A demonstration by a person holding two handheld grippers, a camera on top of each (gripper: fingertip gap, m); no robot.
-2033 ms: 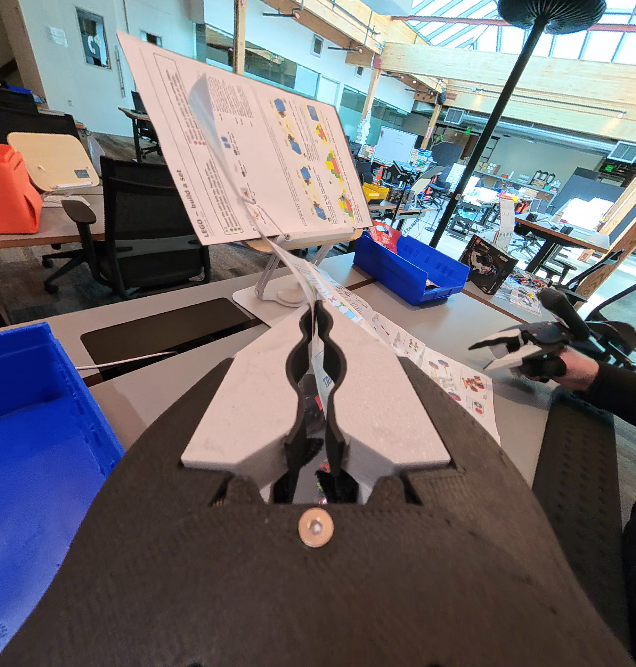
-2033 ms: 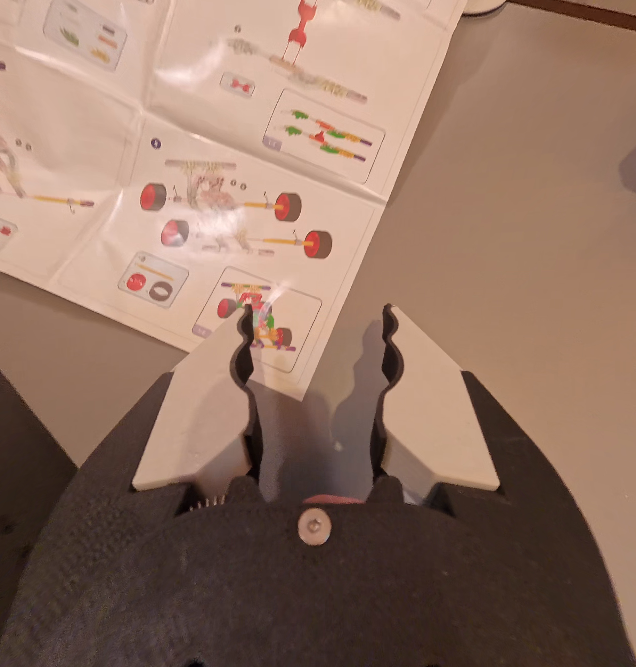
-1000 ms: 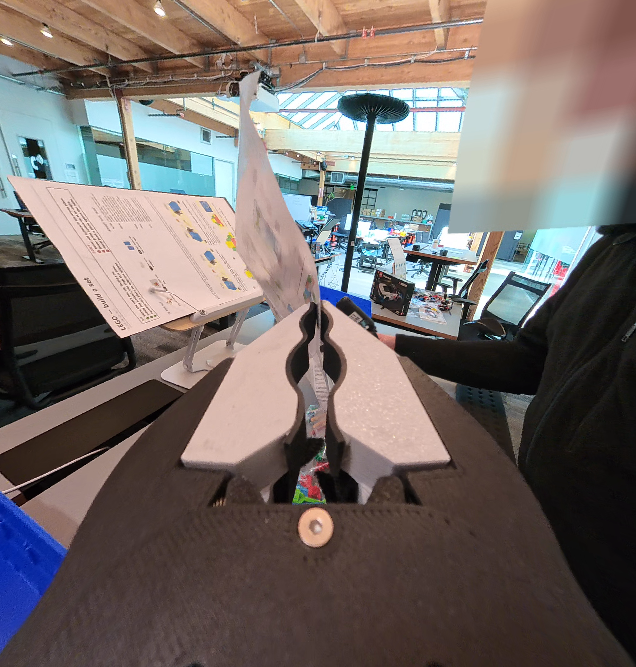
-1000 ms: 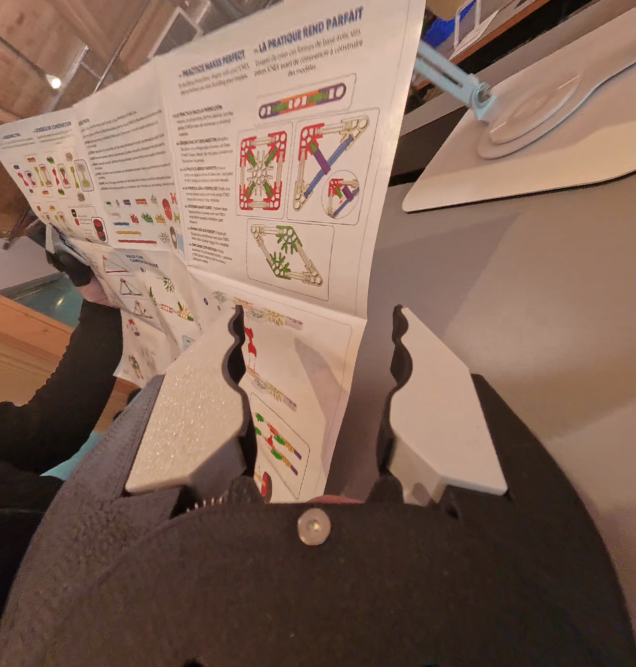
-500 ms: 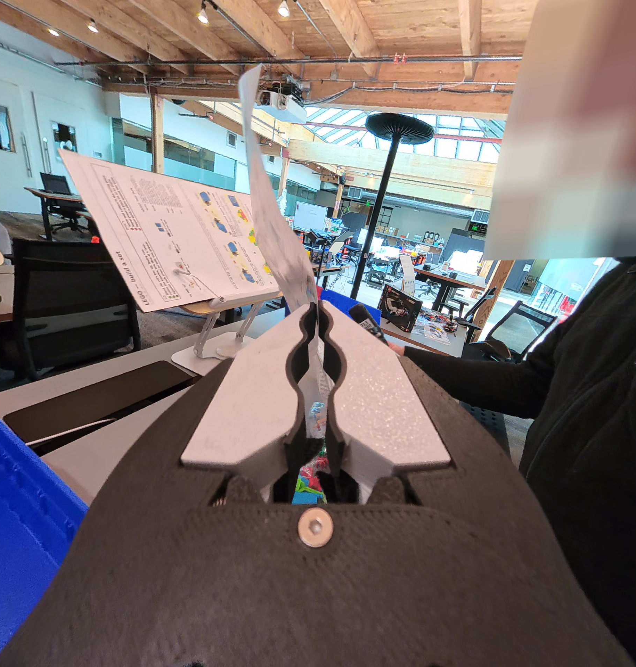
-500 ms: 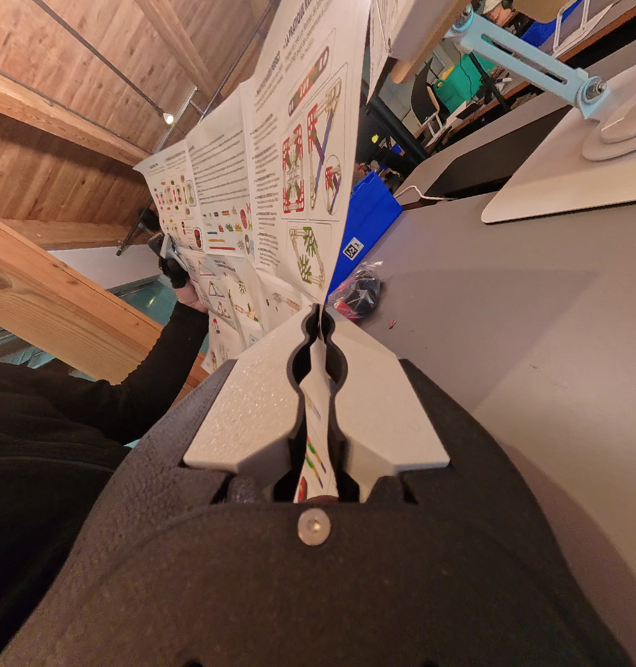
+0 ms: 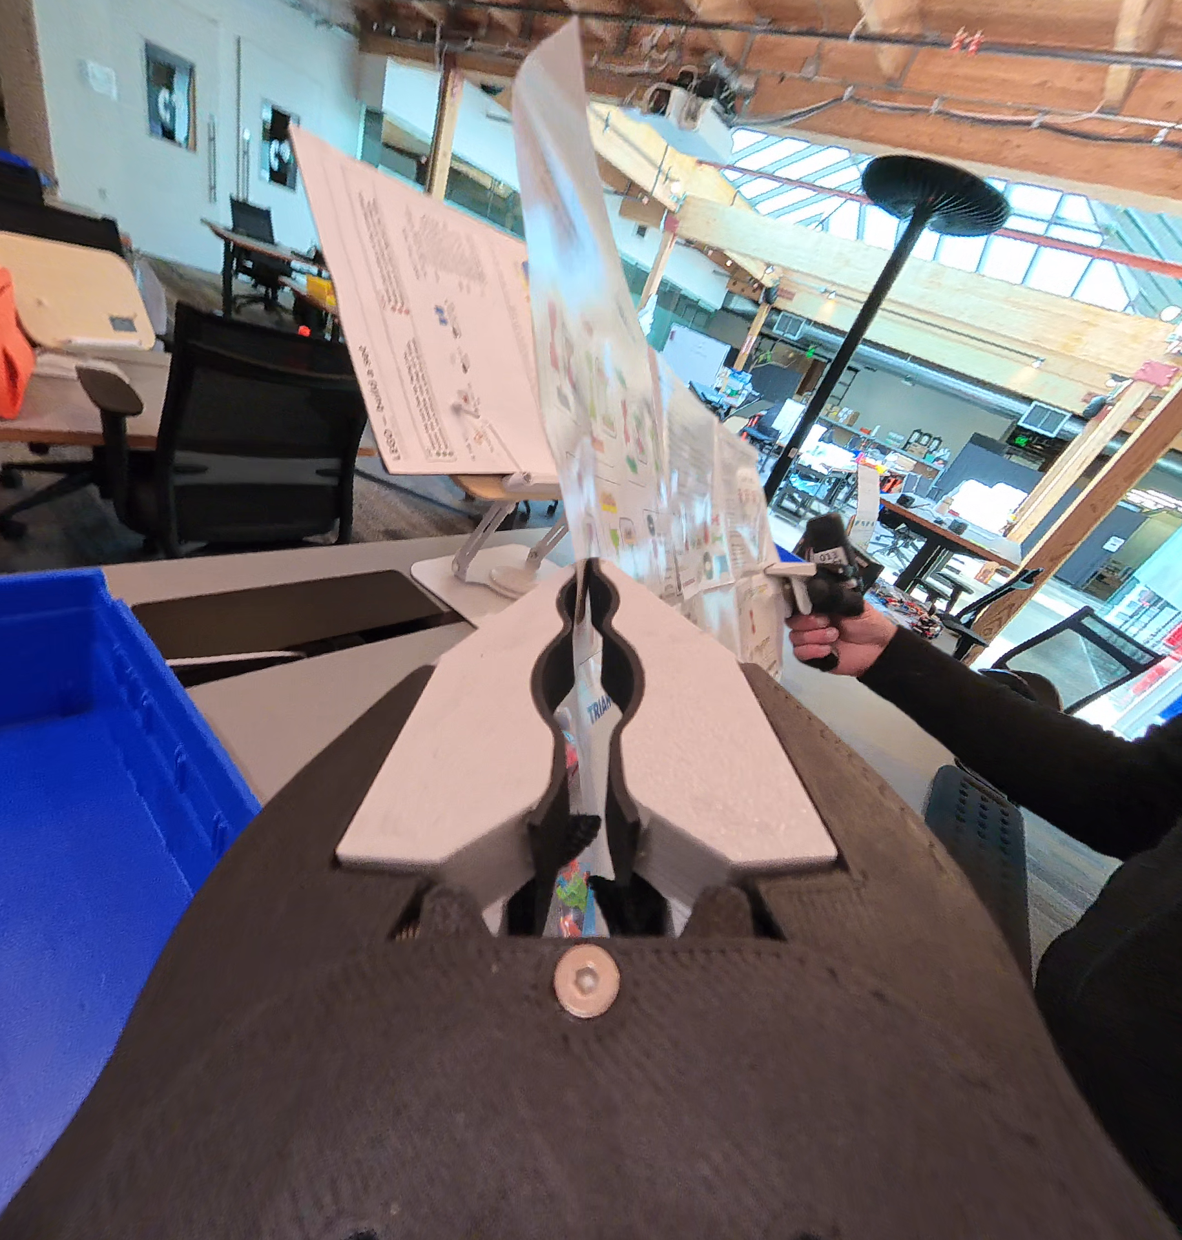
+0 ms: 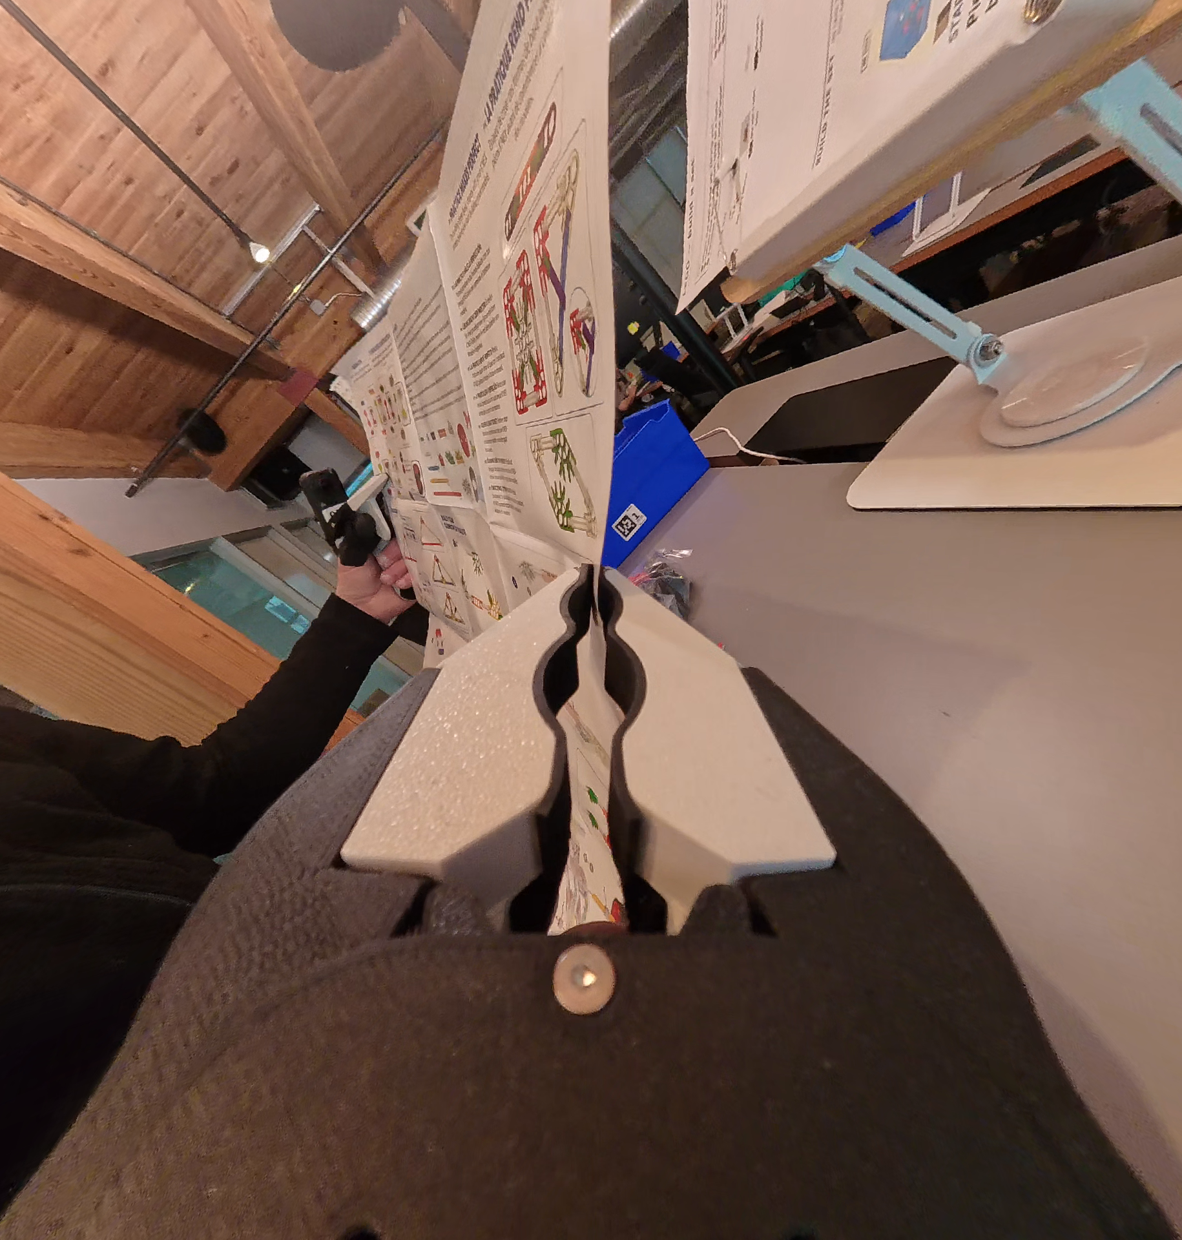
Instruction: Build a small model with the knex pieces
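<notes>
Deep blue plastic bin [image 7: 71, 771] at left on grey tabletop [image 8: 977, 671]; left gripper [image 7: 587, 584] clamped on one edge of large creased white printed instruction sheet [image 7: 595, 376], held aloft over the table; right gripper [image 8: 592, 584] clamped on opposite edge; white tilted document stand [image 8: 1018, 402] behind

Both wrist views face each other closely, sharing the sheet [image 7: 595, 376].

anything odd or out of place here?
Nothing damaged or spilled. The folded instruction sheet is held up off the grey table, pinched by the left gripper and right gripper. One small plastic bag lies loose by the blue bin.
</notes>
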